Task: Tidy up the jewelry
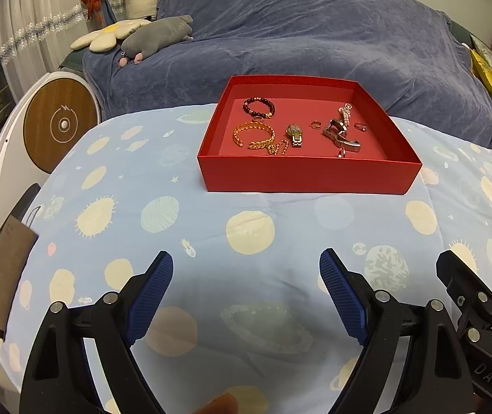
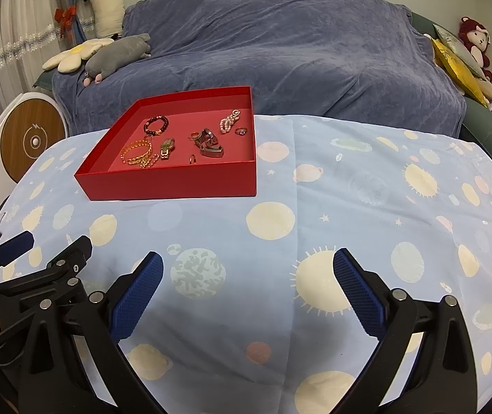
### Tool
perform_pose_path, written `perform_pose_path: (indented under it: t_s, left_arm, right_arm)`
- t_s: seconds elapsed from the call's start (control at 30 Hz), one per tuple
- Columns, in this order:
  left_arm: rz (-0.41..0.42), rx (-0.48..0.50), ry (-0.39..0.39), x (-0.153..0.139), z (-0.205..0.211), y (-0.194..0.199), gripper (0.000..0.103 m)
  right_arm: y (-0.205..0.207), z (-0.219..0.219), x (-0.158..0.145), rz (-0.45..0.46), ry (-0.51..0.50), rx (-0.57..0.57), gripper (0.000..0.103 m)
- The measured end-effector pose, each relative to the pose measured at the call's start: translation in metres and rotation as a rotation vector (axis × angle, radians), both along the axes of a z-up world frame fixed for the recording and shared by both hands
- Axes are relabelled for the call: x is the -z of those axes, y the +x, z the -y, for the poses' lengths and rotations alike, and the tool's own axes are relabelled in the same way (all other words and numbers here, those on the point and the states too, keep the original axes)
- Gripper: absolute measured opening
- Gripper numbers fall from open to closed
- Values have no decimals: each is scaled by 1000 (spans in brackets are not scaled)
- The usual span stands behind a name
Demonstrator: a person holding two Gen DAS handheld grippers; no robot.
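Note:
A shallow red box (image 1: pixel 308 176) (image 2: pixel 170 183) stands on the planet-print cloth. Inside lie a dark bead bracelet (image 1: pixel 259 107) (image 2: pixel 156 125), gold chain bracelets (image 1: pixel 254 135) (image 2: pixel 137 153), a small gold watch (image 1: pixel 294 134) (image 2: pixel 166 148), a silver watch (image 1: pixel 341 134) (image 2: pixel 209 143), a pearl piece (image 1: pixel 346 112) (image 2: pixel 229 121) and a few small rings. My left gripper (image 1: pixel 246 269) is open and empty, well in front of the box. My right gripper (image 2: pixel 247 265) is open and empty, in front of the box and to its right. Each gripper shows at the edge of the other's view.
A blue-covered sofa (image 1: pixel 297 31) (image 2: pixel 263 41) stands behind the table with plush toys (image 1: pixel 156 36) (image 2: pixel 115 53) on it. A round white and wood device (image 1: pixel 61 124) (image 2: pixel 32 141) stands at the left. The table edge drops off at the left.

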State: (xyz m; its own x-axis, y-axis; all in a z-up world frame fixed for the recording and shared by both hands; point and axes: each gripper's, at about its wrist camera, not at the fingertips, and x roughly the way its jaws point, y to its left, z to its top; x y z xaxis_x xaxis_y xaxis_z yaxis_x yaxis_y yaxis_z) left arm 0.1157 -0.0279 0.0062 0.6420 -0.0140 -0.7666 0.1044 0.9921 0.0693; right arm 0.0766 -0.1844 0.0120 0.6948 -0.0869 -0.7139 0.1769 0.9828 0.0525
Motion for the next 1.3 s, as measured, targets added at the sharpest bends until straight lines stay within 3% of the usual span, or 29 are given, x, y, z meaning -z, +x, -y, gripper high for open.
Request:
perform_pose_path:
  t_s: [1.3]
  left_arm:
    - [35, -7, 15, -2, -3, -4, 84]
  right_arm:
    - [-3, -7, -1, 9, -32, -21, 97]
